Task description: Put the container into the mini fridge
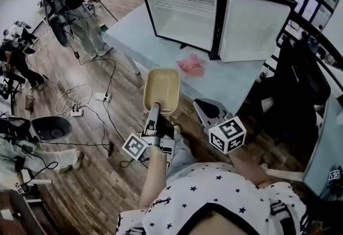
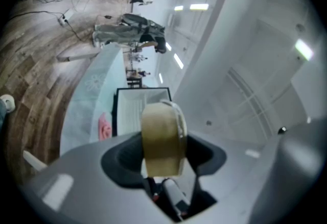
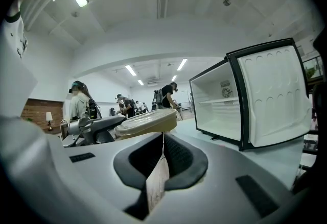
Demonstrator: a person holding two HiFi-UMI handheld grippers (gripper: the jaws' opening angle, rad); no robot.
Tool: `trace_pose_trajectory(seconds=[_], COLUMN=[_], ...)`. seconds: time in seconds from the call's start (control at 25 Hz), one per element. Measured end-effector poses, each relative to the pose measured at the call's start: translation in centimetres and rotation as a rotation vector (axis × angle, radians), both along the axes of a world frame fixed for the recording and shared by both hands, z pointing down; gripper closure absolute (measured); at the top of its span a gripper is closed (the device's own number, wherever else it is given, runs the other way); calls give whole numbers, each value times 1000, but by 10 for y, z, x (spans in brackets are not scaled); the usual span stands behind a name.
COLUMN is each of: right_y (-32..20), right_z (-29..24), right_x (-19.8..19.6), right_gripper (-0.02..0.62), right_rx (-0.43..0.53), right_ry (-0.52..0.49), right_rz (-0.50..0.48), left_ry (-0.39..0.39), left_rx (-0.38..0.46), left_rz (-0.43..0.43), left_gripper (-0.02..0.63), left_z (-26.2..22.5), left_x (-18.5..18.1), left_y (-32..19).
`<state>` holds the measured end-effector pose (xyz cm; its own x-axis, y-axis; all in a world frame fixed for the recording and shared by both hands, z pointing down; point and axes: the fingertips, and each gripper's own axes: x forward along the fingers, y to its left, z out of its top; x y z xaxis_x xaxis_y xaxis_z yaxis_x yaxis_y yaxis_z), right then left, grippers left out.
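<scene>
A tan lidded container point(image 1: 162, 88) hangs over the table's near edge, and my left gripper point(image 1: 156, 108) is shut on its near end. In the left gripper view the container point(image 2: 163, 136) stands end-on between the jaws of the left gripper point(image 2: 163, 160). The mini fridge point(image 1: 182, 12) stands on the pale table point(image 1: 134, 41) ahead, its white inside bare and its door point(image 1: 249, 28) swung wide to the right. My right gripper point(image 1: 200, 104) hovers right of the container, shut and holding nothing. The right gripper view shows the right gripper point(image 3: 163, 139), the container point(image 3: 148, 122) and the fridge point(image 3: 219, 108).
A pink cloth point(image 1: 192, 64) lies on the table in front of the fridge. Cables and a power strip point(image 1: 77, 112) trail over the wooden floor at left, near a dark round stool point(image 1: 51, 128). A person point(image 1: 75, 4) stands beyond the table. Dark gear point(image 1: 300, 84) crowds the right side.
</scene>
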<state>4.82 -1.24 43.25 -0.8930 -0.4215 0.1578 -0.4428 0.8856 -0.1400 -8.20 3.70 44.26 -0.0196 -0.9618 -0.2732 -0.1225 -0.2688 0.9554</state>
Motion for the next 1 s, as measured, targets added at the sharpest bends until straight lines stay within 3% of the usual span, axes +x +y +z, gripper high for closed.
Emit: trace_pose_trajectory(seconds=[0.72, 1.0], right_y=[-129, -161], right_z=[3, -16], right_x=[-92, -115], right_gripper=[572, 573], right_rx=[21, 21], right_ry=[21, 29], right_rz=[60, 112], left_ry=[8, 9], left_rx=[-12, -8], left_rz=[91, 146], left_gripper=[382, 382], left_z=[13, -10], left_x=[-93, -118], left_y=[-142, -183])
